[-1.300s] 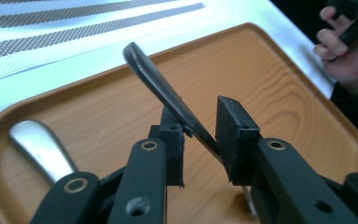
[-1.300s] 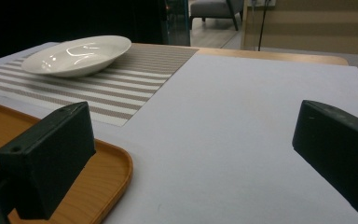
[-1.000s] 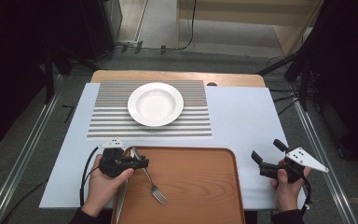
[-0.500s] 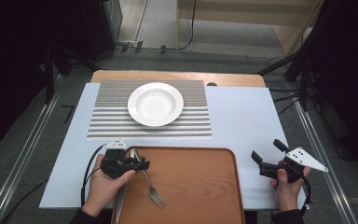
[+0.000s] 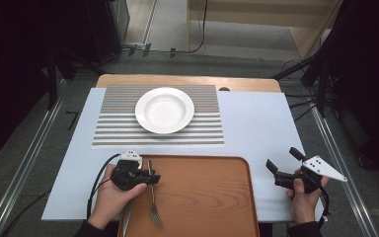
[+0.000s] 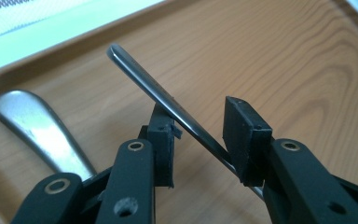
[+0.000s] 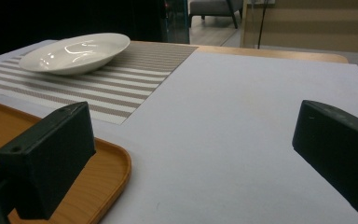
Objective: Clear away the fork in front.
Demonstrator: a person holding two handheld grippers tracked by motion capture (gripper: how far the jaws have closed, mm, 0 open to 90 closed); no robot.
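L gripper [image 5: 150, 177] sits at the tray's [image 5: 212, 197] 9 o'clock edge, jaws straddling the fork [image 5: 153, 205] handle. Fork lies on the tray w/ tines toward 6 o'clock, handle running up to 12. In the left gripper view the fork handle [image 6: 168, 100] crosses diagonally between the pads: it touches the left pad [image 6: 162, 140], but there's a visible gap to the right pad [image 6: 242, 135], so jaws are apart, not clamped. Vs a second ago the jaws have just been opening a bit w/ the handle between them, and the hand has barely shifted; fork's in the same spot on the tray. Reads like a re-grip or a release, so the fork isn't secured for a lift yet. A second utensil handle [image 6: 42, 130] lies beside it.

R gripper [image 5: 286, 170] rests at 3 o'clock of the tray on the white table cover [image 7: 242, 121], jaws wide apart, nothing between. Plate [image 5: 165, 109] waits on the striped mat [image 5: 123, 133] at 12 o'clock.
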